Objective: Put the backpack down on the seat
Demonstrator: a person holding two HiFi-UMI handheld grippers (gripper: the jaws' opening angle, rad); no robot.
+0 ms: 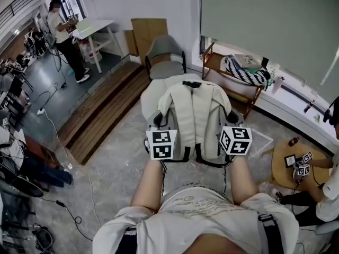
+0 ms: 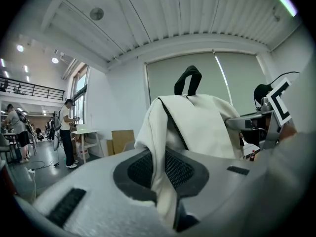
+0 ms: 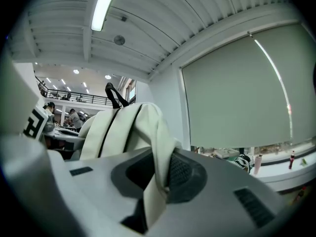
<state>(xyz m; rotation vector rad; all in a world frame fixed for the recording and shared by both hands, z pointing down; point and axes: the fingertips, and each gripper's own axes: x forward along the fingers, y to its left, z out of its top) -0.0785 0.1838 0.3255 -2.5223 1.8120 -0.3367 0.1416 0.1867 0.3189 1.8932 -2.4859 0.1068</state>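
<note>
One cream backpack with black trim hangs upright between two grippers, at the middle of the head view, its single black top handle pointing to 12 o'clock. The left gripper has its fingers drawn narrow, pinching a cream strip of the backpack. The right gripper does the same on the other side, its fingers clamped on a like strip. One pale cushioned seat lies just behind the backpack, showing at its 10 o'clock; whether the bag's bottom touches it cannot be told. One grey chair stands beyond at 12 o'clock. One wooden shelf at 1 o'clock carries a striped bag. One person stands at 10 o'clock beside a white bench.
</note>
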